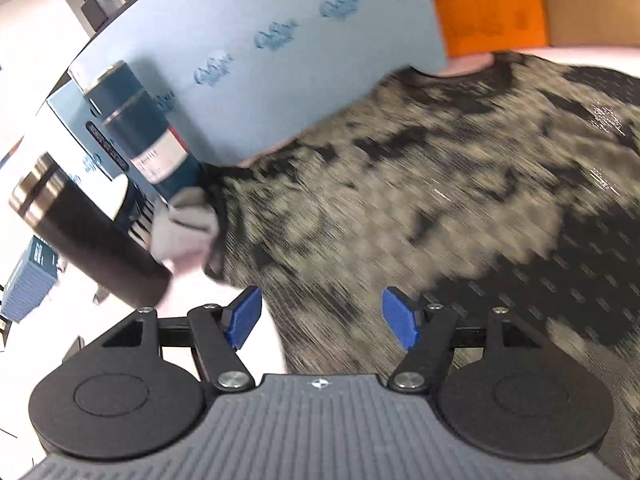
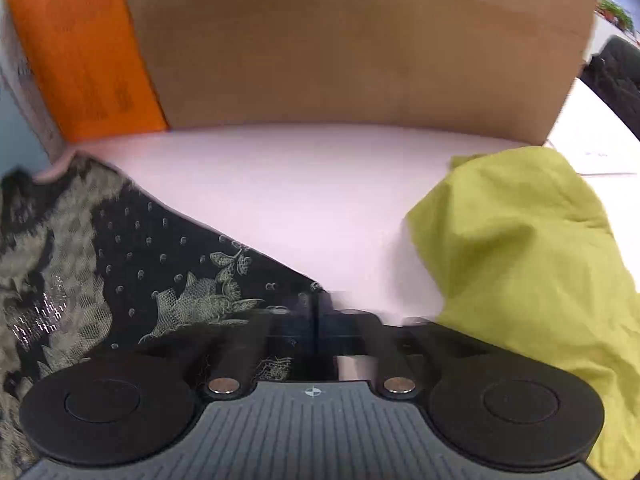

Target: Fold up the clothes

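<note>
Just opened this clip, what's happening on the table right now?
A person with two handheld grippers is working on a black and beige patterned garment spread on a white table. The right gripper is shut on the patterned garment's corner. The left gripper is open above the cloth, gripping nothing. A yellow-green garment lies crumpled to the right. Two tumblers and boxes crowd the table's far side.

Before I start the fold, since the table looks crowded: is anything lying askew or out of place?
Two flasks, a black one and a teal one, lie tipped beside a grey cloth at the patterned garment's edge. A green cloth sits crumpled to the right. Nothing looks spilled or damaged.
</note>
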Available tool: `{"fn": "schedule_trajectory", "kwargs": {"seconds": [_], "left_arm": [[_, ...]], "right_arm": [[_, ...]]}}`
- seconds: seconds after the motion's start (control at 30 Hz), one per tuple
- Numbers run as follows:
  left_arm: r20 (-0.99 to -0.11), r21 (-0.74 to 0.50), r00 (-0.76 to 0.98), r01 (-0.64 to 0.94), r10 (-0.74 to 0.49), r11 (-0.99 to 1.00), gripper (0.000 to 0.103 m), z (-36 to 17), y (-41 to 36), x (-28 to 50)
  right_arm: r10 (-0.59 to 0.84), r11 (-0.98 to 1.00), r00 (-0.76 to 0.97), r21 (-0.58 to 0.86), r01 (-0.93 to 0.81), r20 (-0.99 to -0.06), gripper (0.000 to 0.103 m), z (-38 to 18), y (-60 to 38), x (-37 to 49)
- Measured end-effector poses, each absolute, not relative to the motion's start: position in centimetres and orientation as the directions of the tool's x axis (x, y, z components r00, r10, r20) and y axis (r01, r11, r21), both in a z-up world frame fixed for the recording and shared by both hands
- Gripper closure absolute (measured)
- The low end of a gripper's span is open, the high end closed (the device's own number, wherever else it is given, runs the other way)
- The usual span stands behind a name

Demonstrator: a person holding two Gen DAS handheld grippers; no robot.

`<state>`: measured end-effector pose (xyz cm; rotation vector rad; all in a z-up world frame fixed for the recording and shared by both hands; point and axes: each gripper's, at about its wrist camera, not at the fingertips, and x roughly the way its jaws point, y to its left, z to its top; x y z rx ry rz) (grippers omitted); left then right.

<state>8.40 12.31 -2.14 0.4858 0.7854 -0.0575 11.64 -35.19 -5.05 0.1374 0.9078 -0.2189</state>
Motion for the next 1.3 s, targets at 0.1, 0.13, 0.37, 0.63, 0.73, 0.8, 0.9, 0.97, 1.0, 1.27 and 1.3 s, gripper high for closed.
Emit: {"fn": "schedule_trajectory", "kwargs": {"seconds": [0.1, 0.13, 0.37, 0.63, 0.73, 0.8, 0.9, 0.97, 1.0, 1.27, 1.3], "left_arm": [[-0.711, 0.379, 0.691, 0.225, 0.127, 0.898, 0.036, -2.7, 11.5, 6.7], [-0.716, 0.373, 0.686, 0.224, 0.126, 0.900, 0.036, -2.8, 11.2, 6.2], [-0.733, 0.357, 0.673, 0.260, 0.097, 0.897, 0.026, -2.9, 9.6, 3.3], [-0.759, 0.361, 0.646, 0.309, 0.084, 0.880, 0.026, -3.9, 9.0, 2.0], [-0.753, 0.359, 0.655, 0.320, 0.069, 0.877, 0.026, -3.6, 9.5, 1.5], [-0.747, 0.360, 0.663, 0.329, 0.058, 0.873, 0.026, -3.3, 10.1, 1.1], [-0.742, 0.358, 0.666, 0.295, 0.078, 0.886, 0.024, -3.1, 12.2, 0.6], [-0.753, 0.322, 0.650, 0.224, 0.105, 0.920, 0.024, -3.0, 14.2, 0.6], [-0.762, 0.297, 0.637, 0.181, 0.118, 0.938, 0.024, -2.9, 15.3, 0.6], [-0.841, 0.056, 0.540, 0.015, 0.039, 0.998, 0.021, -3.2, 20.7, 0.0], [-0.847, 0.030, 0.531, 0.017, 0.017, 0.999, 0.021, -3.2, 20.9, -0.2]], "right_arm": [[-0.175, 0.982, 0.626, -0.088, 0.167, -0.760, 0.100, -4.6, -33.8, 12.1], [-0.213, 0.976, 0.627, -0.138, 0.167, -0.749, 0.100, -4.4, -34.0, 12.3], [-0.347, 0.938, 0.571, -0.259, 0.232, -0.744, 0.100, -4.1, -39.1, 13.8], [-0.387, 0.920, 0.659, -0.218, 0.326, -0.645, 0.050, -1.6, -38.3, 12.3], [-0.235, 0.970, 0.729, -0.105, 0.220, -0.643, 0.042, -0.1, -36.0, 10.8], [-0.103, 0.994, 0.743, -0.033, 0.108, -0.661, 0.030, 0.5, -33.8, 9.3], [0.071, 0.996, 0.720, 0.090, -0.013, -0.690, 0.025, 1.1, -31.1, 5.7], [0.147, 0.985, 0.690, 0.170, -0.034, -0.709, 0.025, 0.8, -30.4, 3.0], [0.169, 0.979, 0.673, 0.200, -0.031, -0.720, 0.025, 0.5, -30.4, 1.6], [0.297, 0.916, 0.536, 0.393, 0.073, -0.791, 0.025, -4.3, -29.6, -7.9], [0.318, 0.905, 0.528, 0.419, 0.079, -0.787, 0.024, -4.8, -29.4, -8.8]]}}
